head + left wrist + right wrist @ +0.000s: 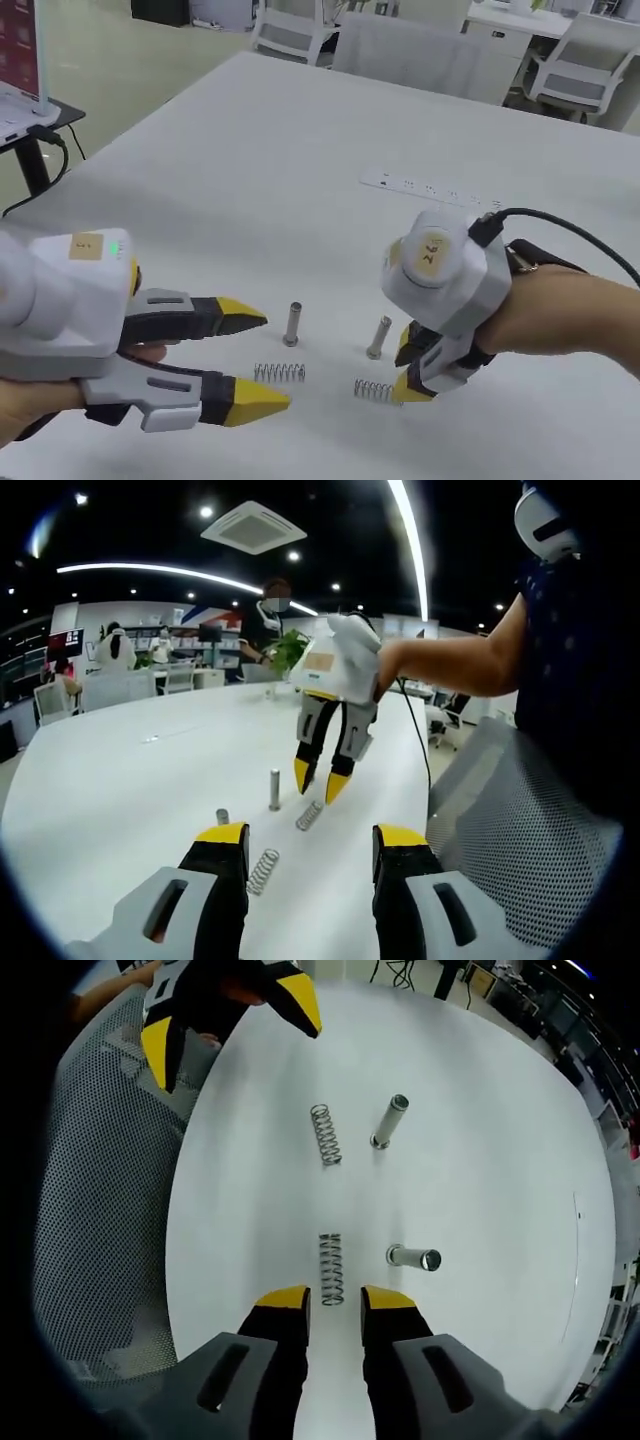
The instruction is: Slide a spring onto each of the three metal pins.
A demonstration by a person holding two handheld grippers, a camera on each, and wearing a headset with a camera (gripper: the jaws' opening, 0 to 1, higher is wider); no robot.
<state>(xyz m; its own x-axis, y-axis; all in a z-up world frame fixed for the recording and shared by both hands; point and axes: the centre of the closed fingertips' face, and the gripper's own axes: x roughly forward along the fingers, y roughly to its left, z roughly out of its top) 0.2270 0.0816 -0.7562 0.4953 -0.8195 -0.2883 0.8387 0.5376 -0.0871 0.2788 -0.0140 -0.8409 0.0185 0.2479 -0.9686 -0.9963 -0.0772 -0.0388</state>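
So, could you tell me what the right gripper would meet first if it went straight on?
Probably the nearer spring, lying on the white table just ahead of the right gripper, in line with the gap between its open jaws; depth is hard to judge.

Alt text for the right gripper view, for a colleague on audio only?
The right gripper, jaws open, points at the near spring lying on the white table, the near pin beside it. Beyond are the far spring and far pin, then the open left gripper.
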